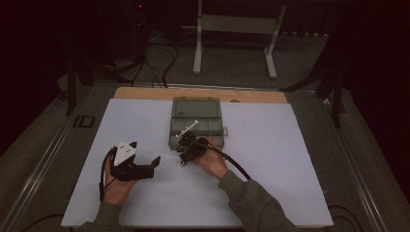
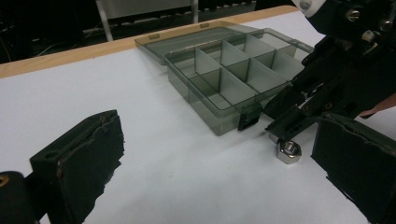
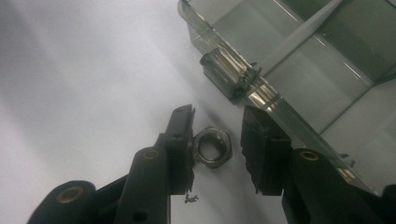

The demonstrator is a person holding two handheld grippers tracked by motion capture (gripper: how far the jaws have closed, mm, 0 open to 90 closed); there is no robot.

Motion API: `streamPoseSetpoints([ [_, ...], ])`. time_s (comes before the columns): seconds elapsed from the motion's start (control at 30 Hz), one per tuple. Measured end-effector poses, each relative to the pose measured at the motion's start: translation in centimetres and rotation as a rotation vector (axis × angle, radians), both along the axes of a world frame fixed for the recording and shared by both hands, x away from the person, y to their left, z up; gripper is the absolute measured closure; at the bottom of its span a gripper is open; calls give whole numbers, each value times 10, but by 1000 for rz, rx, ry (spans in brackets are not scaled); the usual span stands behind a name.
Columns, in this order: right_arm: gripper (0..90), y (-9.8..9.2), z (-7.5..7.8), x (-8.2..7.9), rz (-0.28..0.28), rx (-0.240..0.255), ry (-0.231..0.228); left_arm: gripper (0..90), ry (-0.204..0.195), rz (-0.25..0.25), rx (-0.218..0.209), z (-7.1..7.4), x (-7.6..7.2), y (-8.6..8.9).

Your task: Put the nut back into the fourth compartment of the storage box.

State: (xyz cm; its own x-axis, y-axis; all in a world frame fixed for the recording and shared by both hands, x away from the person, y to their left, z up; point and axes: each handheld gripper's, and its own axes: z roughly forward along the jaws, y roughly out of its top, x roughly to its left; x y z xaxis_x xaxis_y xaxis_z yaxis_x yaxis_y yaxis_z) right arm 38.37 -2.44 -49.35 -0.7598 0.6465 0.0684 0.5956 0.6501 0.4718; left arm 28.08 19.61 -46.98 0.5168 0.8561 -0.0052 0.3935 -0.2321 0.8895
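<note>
White tabletop (image 1: 270,159): nut (image 3: 212,147) lies between the right tongs (image 3: 217,140), not yet clamped; box (image 2: 224,70) just beyond, empty. Left tongs (image 2: 219,158) gape, idle.

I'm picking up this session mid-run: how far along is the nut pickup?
Done: the compartment box stands open, the compartments in view empty. In hand: the right gripper straddles the hex nut on the white mat; one pad touches it, the other is apart. The left gripper rests open. Left: grip, lift, drop in a compartment.
</note>
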Motion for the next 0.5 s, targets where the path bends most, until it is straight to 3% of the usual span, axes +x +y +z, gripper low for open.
streamPoseSetpoints([
  [0.5, 688, -7, -5, 3, 18, -74, 11, 24, 0, 1, 0, 0, 0, 0],
])
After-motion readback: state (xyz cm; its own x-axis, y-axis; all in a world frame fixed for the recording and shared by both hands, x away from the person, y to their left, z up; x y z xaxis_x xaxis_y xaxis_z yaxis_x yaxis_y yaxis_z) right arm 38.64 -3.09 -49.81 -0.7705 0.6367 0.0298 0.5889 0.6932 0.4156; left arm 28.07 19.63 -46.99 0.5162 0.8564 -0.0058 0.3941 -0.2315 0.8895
